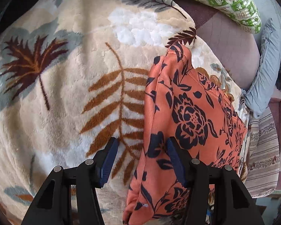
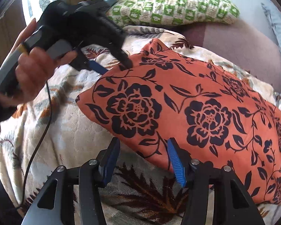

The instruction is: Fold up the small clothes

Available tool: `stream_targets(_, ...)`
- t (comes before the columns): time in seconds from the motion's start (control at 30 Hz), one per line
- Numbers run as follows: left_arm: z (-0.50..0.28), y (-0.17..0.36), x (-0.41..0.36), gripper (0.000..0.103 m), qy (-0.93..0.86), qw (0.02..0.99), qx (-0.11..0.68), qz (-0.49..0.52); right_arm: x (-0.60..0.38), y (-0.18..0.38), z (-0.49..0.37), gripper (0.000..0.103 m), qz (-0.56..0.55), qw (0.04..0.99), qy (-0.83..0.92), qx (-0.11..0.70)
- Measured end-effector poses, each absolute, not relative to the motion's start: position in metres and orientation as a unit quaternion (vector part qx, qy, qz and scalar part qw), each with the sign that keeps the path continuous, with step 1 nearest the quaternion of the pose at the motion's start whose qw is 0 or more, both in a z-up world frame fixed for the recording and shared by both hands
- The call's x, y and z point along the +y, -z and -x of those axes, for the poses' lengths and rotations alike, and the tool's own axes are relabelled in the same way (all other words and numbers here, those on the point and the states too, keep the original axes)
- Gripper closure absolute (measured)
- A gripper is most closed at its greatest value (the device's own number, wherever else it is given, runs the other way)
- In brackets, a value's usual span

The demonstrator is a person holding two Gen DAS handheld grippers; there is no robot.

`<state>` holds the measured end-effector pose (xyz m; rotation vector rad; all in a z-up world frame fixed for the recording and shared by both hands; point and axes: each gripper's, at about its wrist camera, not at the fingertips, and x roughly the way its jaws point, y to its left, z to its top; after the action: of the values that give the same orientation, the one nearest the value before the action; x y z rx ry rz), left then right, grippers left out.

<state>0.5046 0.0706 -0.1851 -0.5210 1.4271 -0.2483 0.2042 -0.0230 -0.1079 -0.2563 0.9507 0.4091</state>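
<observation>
An orange garment (image 1: 187, 116) with a black flower print lies folded on a cream leaf-patterned blanket (image 1: 65, 93). My left gripper (image 1: 142, 146) is open, its jaws straddling the garment's left edge, nothing held. In the right wrist view the garment (image 2: 196, 112) fills the middle and right. My right gripper (image 2: 143, 146) is open over the garment's near edge, empty. The left gripper (image 2: 112, 63) shows there too, held by a hand (image 2: 33, 75) at the garment's far left corner.
A green-and-white patterned pillow (image 2: 174, 7) lies at the back on a purple sheet (image 2: 234, 41). A light blue cloth (image 1: 266, 71) and striped fabric (image 1: 264, 150) lie at the right. A black cable (image 2: 41, 131) hangs from the left gripper.
</observation>
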Motion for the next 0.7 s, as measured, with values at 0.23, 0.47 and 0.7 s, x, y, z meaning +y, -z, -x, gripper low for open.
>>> stream_targets(0.23,-0.551,0.189,0.055,0.048,0.126,0.709,0.662,0.207,0.024,0.124,-0.199,0.044,0.247,0.861,-0.172,0.410)
stream_targets(0.47,-0.577,0.192,0.029,0.036,0.145,0.709,0.666,0.181,0.043,0.138,-0.216,0.046,0.276,0.871,-0.124,0.386)
stream_targets(0.7,-0.589,0.190,-0.004,0.063,0.163,0.723,0.662,0.116,0.040,0.134,-0.229,0.070,0.255,0.887,-0.124,0.364)
